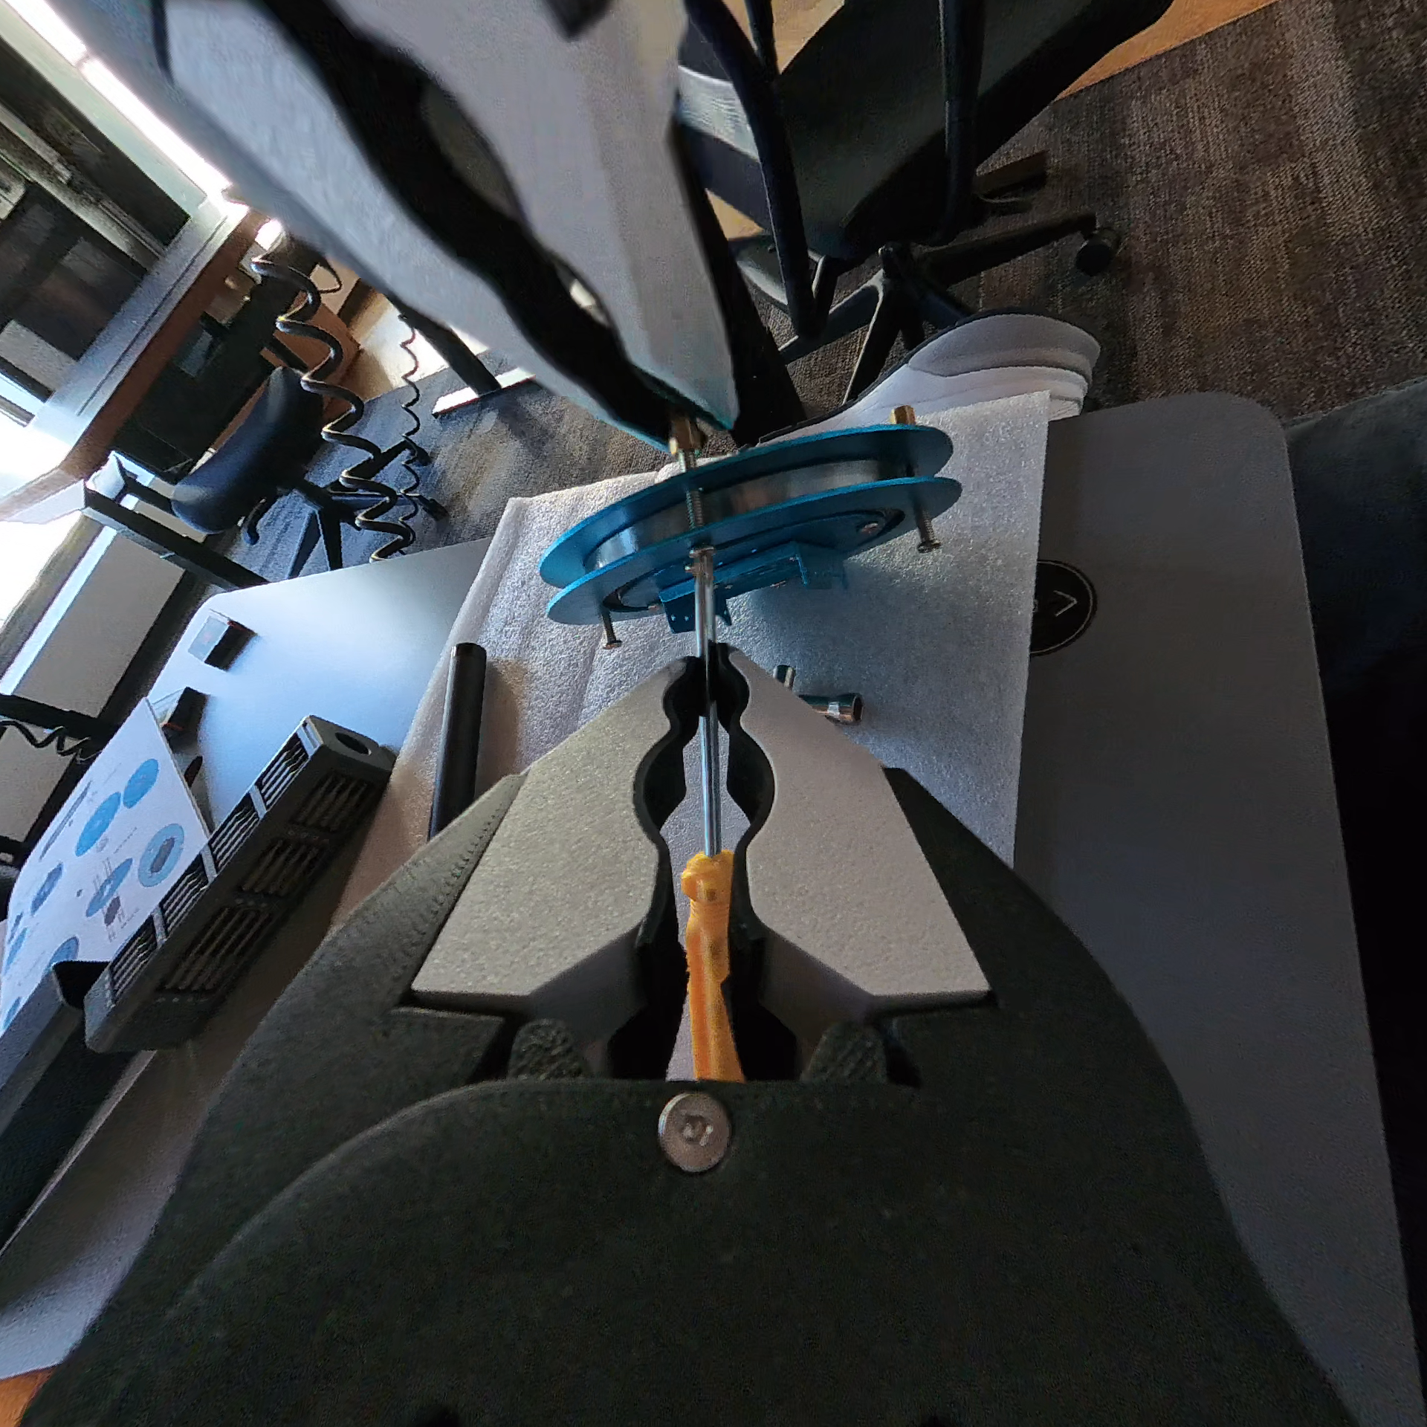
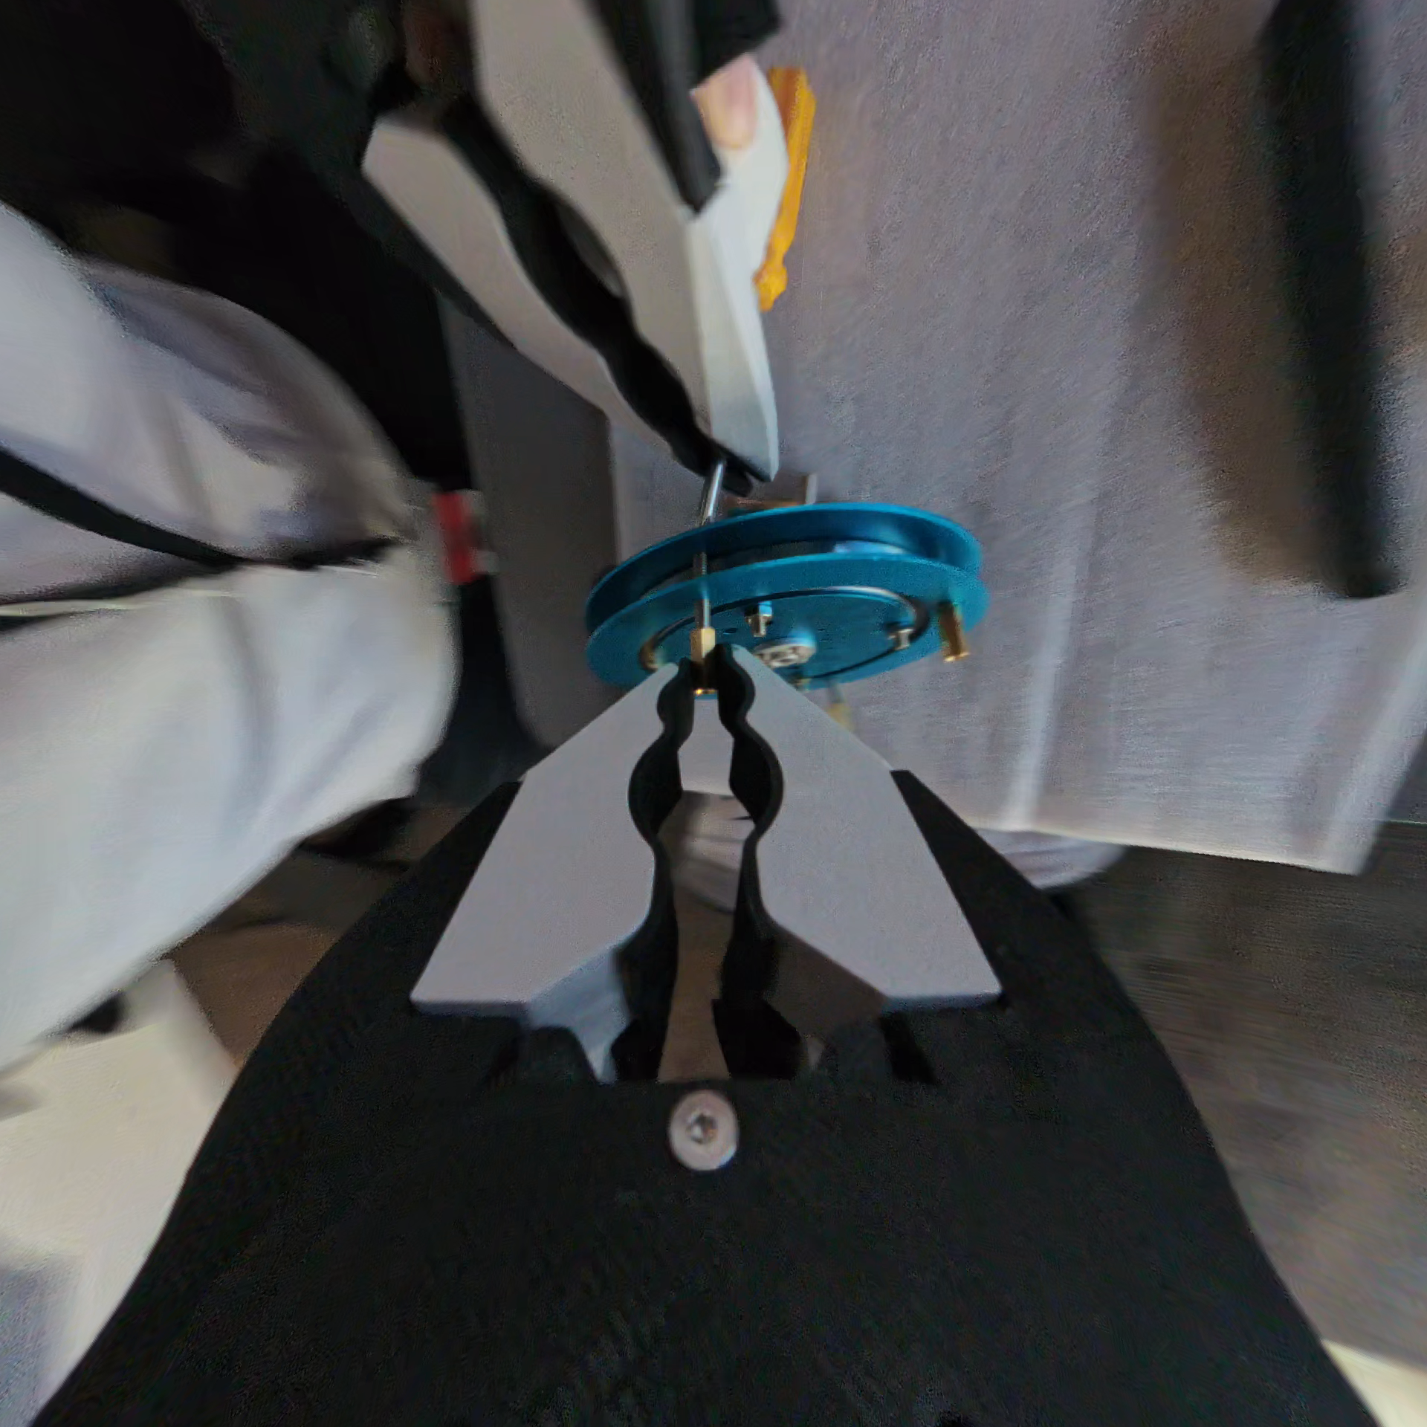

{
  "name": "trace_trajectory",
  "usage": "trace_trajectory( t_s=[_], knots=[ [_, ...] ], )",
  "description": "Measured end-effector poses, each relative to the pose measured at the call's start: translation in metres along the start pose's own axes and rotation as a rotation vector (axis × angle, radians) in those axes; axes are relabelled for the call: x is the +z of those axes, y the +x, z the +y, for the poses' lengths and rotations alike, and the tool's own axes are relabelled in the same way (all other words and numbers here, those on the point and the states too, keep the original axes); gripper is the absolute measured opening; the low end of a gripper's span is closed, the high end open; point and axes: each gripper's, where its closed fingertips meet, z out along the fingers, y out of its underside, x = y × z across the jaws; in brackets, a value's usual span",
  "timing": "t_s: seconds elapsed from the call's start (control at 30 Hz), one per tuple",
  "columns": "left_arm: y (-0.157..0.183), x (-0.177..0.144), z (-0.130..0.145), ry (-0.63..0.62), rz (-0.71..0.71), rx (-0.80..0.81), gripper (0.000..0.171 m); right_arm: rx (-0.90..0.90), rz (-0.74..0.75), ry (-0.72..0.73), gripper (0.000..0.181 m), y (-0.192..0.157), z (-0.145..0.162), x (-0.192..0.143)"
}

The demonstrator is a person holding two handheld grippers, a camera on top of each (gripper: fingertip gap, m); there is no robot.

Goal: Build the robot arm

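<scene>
My left gripper [image 1: 707, 672] is shut on a screwdriver [image 1: 712, 772] with an orange handle. Its steel shaft tip meets a screw on the underside of a blue two-disc assembly [image 1: 753, 525] held in the air above white foam. My right gripper [image 2: 704, 670] is shut on a brass standoff [image 2: 703, 656] on the other face of the same blue assembly [image 2: 788, 594]. In the left wrist view the right gripper [image 1: 695, 432] comes in from above onto that standoff. In the right wrist view the left gripper [image 2: 733, 471] comes in from above with the screwdriver handle [image 2: 788, 193] behind it.
A white foam sheet [image 1: 888, 656] lies on a grey table [image 1: 1158, 772]. On it are a black rod [image 1: 459, 733] and small metal parts [image 1: 830, 703]. A black bit case [image 1: 232, 865] and a printed sheet [image 1: 93, 857] lie at left. Office chairs [image 1: 888, 193] stand beyond. A person's grey shirt [image 2: 1081, 386] fills the right wrist view. Across from one pair of fingers to the other is roughly 5 cm.
</scene>
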Motion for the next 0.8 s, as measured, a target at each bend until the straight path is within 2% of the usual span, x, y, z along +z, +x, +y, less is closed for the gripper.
trace_trajectory(
  t_s=[0.1,0.17,0.2,0.27,0.3,0.37,0.4,0.47,0.57,0.63,0.7,0.73,0.8],
  knots=[
    [0.000,0.000,0.001,-0.004,-0.003,0.006,0.002,0.355,-0.437,-0.057,0.004,-0.007,-0.002,-0.001],
    [0.000,0.000,0.001,-0.004,-0.005,0.006,0.002,0.519,-0.661,-0.087,0.005,-0.010,-0.002,-0.003],
    [0.001,0.000,0.001,-0.002,0.002,0.002,0.002,0.563,-0.745,-0.099,0.005,-0.013,-0.002,-0.003],
    [0.002,0.000,0.001,0.000,0.006,0.005,0.002,0.546,-0.783,-0.077,0.005,-0.015,-0.003,-0.003],
    [0.002,0.000,0.001,0.000,0.006,0.004,0.002,0.498,-0.740,-0.044,0.005,-0.014,-0.004,-0.003],
    [0.001,0.000,0.001,-0.001,0.004,-0.002,0.002,0.344,-0.544,0.040,0.005,-0.007,-0.005,-0.002],
    [0.000,0.001,0.001,-0.002,0.004,-0.003,0.002,0.227,-0.394,0.084,0.005,-0.002,-0.005,-0.003],
    [0.000,0.001,0.001,0.001,0.011,-0.006,0.002,-0.091,0.005,0.151,0.027,0.011,-0.008,-0.008],
    [0.001,0.001,0.001,0.002,0.011,-0.004,0.002,-0.516,0.513,0.126,0.027,0.011,-0.009,-0.017],
    [0.001,0.001,0.001,0.002,0.012,-0.005,0.002,-0.673,0.682,0.033,0.021,0.004,-0.004,-0.008],
    [0.002,0.001,0.000,0.001,0.015,-0.004,0.002,-0.753,0.836,-0.024,0.011,0.008,-0.006,-0.006],
    [0.002,0.001,0.000,0.000,0.015,-0.003,0.002,-0.788,0.881,-0.034,0.005,0.009,-0.009,-0.007],
    [0.002,0.001,0.000,-0.002,0.006,0.005,0.002,-0.741,0.857,-0.047,0.005,0.010,-0.008,-0.007]
  ],
)
